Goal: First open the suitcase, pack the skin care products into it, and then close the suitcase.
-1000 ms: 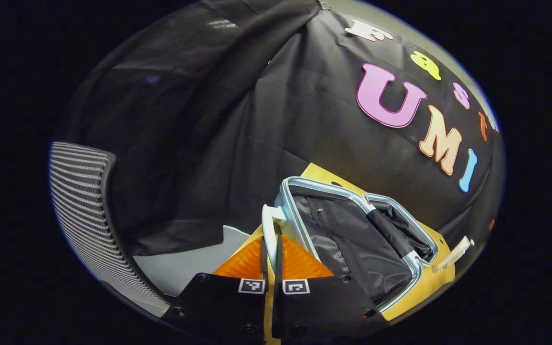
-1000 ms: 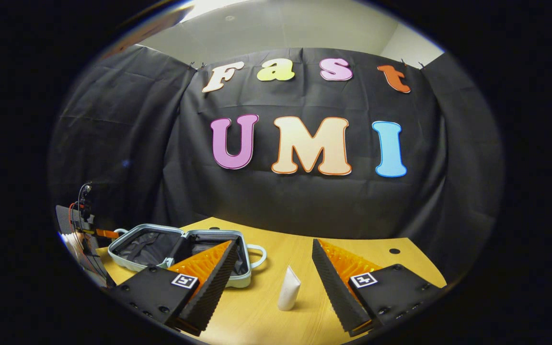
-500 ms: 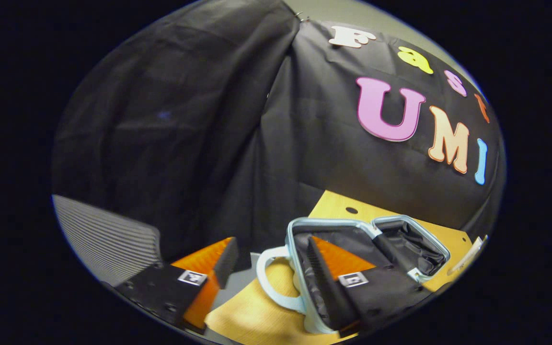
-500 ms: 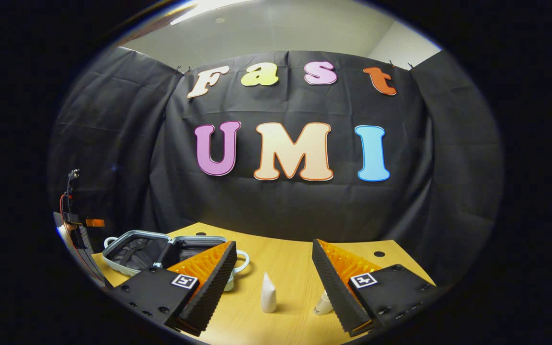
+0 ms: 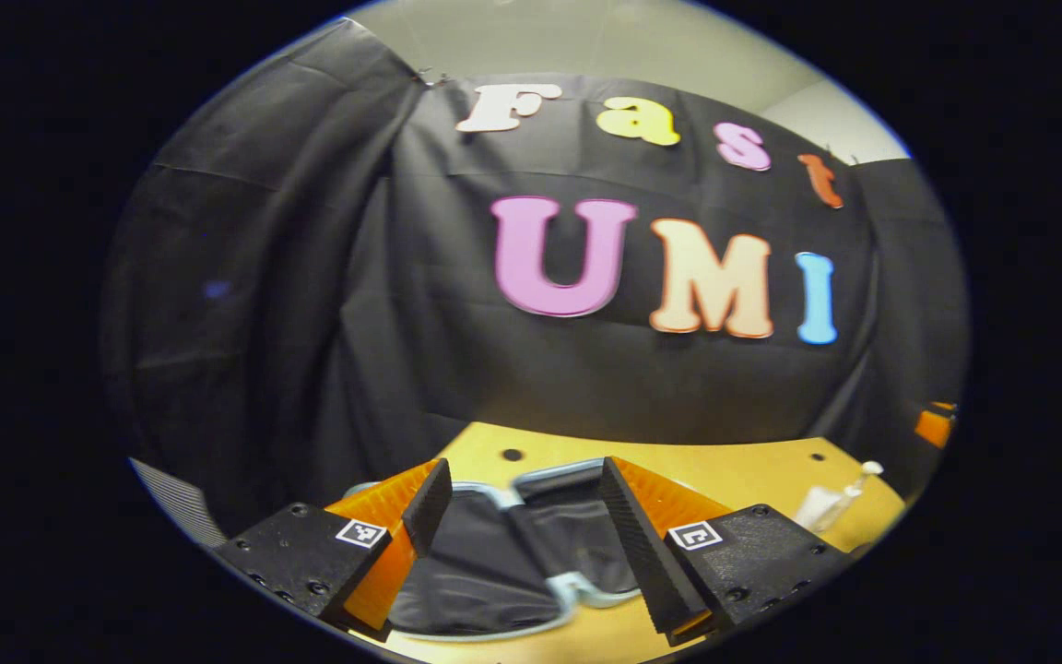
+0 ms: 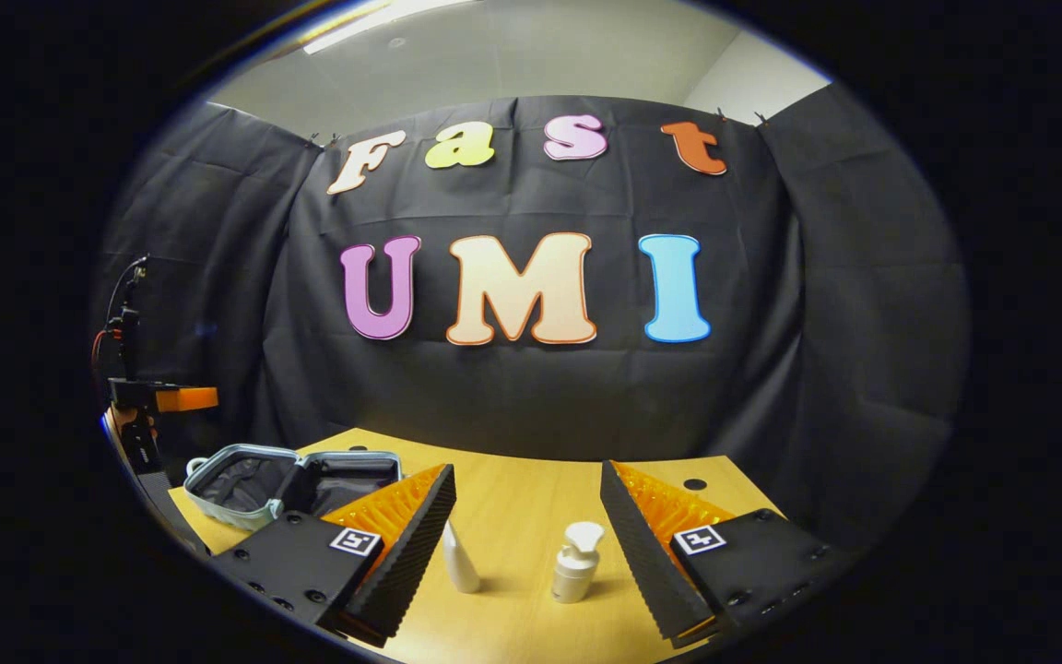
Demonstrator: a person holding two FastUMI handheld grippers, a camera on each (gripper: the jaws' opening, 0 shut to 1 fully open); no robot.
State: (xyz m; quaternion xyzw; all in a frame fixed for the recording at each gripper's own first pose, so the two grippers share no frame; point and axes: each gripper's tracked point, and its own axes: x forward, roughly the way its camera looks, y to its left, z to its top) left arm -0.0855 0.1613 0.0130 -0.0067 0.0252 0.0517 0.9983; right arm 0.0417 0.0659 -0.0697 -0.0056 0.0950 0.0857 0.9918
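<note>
Opening step done: suitcase (image 6: 291,484) lying open on table (image 6: 513,480) at 9 o'clock in right gripper view, nothing packed by the look of it. Left gripper (image 5: 520,521) above it, fingers apart, empty. Right gripper (image 6: 526,544) fingers apart, empty, pump bottle (image 6: 575,574) and tube (image 6: 460,558) standing between. Packing, closing left.

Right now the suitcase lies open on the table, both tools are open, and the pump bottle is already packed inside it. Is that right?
Not quite. The pump bottle isn't packed: the right gripper view shows it standing on the table, between the right tool's fingers. The suitcase is open, and so are both tools.
</note>
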